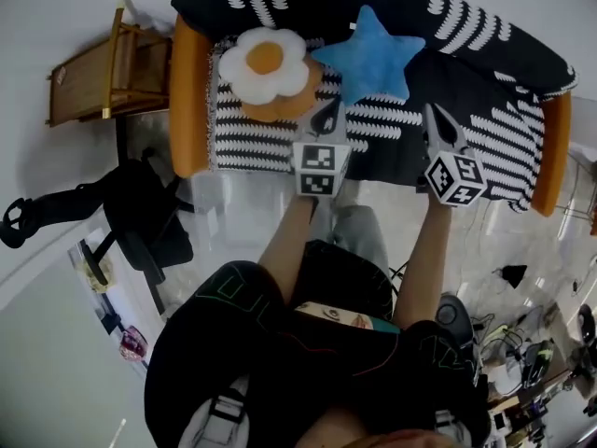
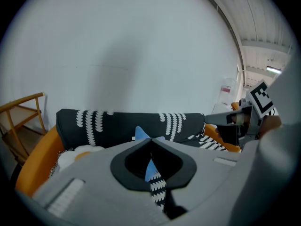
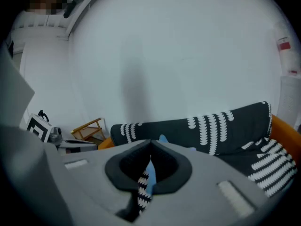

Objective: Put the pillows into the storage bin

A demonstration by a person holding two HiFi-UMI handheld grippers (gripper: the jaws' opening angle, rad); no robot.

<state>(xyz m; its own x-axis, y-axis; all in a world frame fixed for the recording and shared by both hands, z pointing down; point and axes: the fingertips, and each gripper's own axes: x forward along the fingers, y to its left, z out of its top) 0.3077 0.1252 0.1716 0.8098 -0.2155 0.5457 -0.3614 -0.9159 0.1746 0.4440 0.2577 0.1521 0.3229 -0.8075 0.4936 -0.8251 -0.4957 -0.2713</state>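
Note:
A white flower-shaped pillow point(image 1: 270, 63) with an orange centre lies on the sofa seat at the left. Beside it, a blue star pillow point(image 1: 373, 54) leans against the backrest. Both grippers hover over the sofa's front edge, pointing at the pillows and touching neither. My left gripper point(image 1: 328, 112) is shut and empty just below the two pillows. My right gripper point(image 1: 436, 115) is shut and empty to the right of the star. In the left gripper view the star point(image 2: 141, 134) shows past the closed gripper tip point(image 2: 150, 142). No storage bin is in view.
The sofa point(image 1: 485, 147) has a black-and-white patterned cover and orange arms. A wooden rack point(image 1: 103, 68) stands at its left, with a black office chair point(image 1: 140, 222) nearer me. Cables and small items lie on the floor at the lower right point(image 1: 522, 353).

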